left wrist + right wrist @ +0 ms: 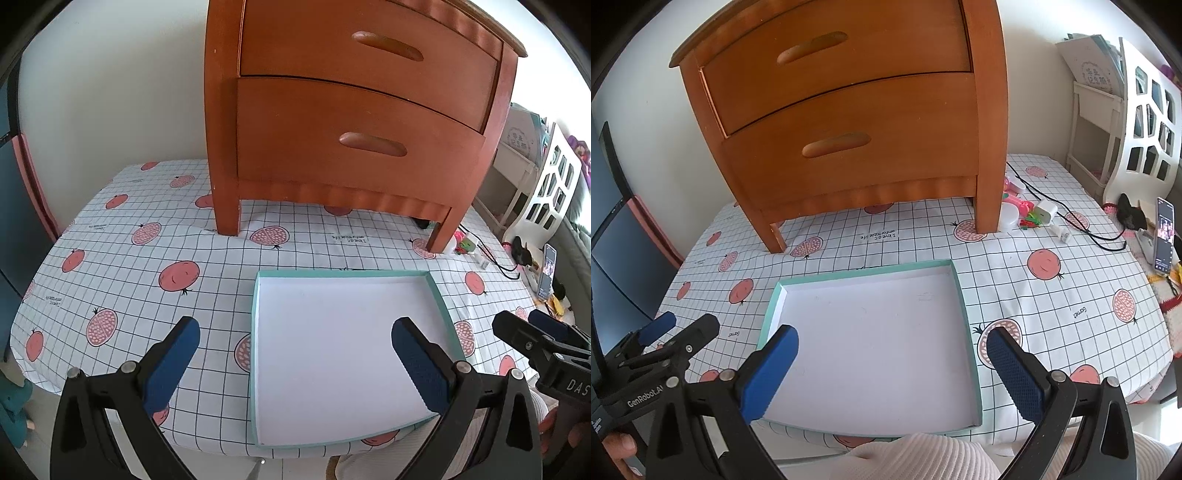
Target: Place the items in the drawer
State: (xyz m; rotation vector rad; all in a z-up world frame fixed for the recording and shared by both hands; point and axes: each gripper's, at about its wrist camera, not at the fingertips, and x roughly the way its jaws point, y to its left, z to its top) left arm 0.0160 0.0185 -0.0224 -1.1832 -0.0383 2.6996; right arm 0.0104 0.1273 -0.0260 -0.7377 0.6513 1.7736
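Note:
A brown wooden nightstand (pixel 354 110) (pixel 849 122) with two shut drawers stands at the back of the table. In front of it lies a shallow teal-rimmed box lid (pixel 255 354) (pixel 971 354), its white inside bare. My left gripper (pixel 295 354) hovers open over the lid's near left part, nothing between its blue pads. My right gripper (pixel 892 363) is open too, above the lid's near edge. Each gripper shows at the side of the other's view. Small items, a white charger (pixel 1046 213) and pink and green bits (pixel 1028 218), lie by the nightstand's right leg.
A checked cloth with fruit prints (pixel 147 280) (pixel 1071 295) covers the table. A black cable (pixel 1100 236) and a propped phone (pixel 1164 236) sit at the right edge. A white shelf (pixel 1145 122) stands beyond. A person's white sleeve (pixel 923 458) is at the bottom.

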